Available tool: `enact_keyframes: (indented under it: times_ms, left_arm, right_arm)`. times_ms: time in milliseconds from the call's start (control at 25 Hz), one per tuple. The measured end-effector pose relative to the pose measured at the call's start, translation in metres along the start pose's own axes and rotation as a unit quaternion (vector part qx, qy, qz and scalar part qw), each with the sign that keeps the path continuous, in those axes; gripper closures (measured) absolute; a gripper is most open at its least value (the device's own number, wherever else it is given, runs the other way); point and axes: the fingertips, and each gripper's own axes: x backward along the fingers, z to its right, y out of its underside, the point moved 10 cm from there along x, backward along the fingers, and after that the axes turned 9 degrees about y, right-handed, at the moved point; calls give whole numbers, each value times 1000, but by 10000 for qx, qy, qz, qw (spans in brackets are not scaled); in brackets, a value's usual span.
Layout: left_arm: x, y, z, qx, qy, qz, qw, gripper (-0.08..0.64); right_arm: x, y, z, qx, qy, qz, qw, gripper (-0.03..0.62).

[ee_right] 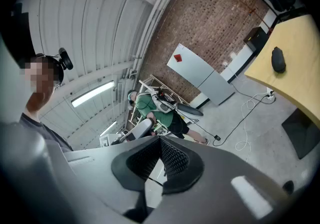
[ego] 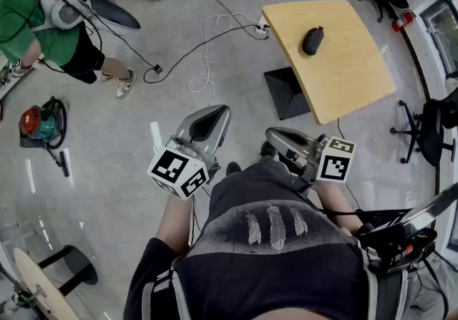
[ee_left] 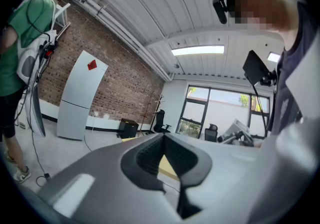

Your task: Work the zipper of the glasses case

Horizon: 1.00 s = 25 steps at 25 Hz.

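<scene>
So both grippers are just up near the person's chest over the floor, nowhere close to the job. The left gripper (ego: 212, 117) (ee_left: 162, 140) has its fingers pressed together with nothing between them, and its own view looks out across the room at a brick wall (ee_left: 125, 87) and a white cabinet (ee_left: 80, 95). Same deal with the right gripper (ego: 278, 139) (ee_right: 160, 143): fingers squeezed together, nothing pinched.

The glasses case (ego: 313, 40) (ee_right: 278, 60) is a dark oval lump lying on the wooden table (ego: 343, 79) (ee_right: 295, 85), sitting toward the far side of the top. It's well apart from both grippers and neither one touches it. I can't make out the zipper from here, it's too small.

Off to the left a person in a green shirt (ego: 25, 21) (ee_left: 20, 52) (ee_right: 152, 103) stands on the concrete floor, with a red and teal vacuum (ego: 39, 125) nearby. A white cable (ego: 215, 32) loops across the floor near the table.
</scene>
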Motion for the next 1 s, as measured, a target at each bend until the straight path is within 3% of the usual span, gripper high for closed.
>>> enact_keyframes:
  times_ms: [120, 480, 800, 1000]
  left_arm:
    - [-11, -4, -8, -55, -7, 24, 10000, 558]
    - [-20, -22, -31, -103, -635, -22, 9979, 558]
    - [-93, -47, -60, -238, -676, -350, 9968, 558]
    - [-171, -54, -58, -286, -484, -587, 9967, 558]
  right_arm:
    - [-7, -11, 11, -24, -47, 17, 10000, 591]
    - [-53, -51, 36, -81, -658, -333, 9972, 591]
    - [-60, -112, 93, -305, -713, -257, 9967, 591]
    - [-24, -154, 138, -473, -637, -68, 9968, 591]
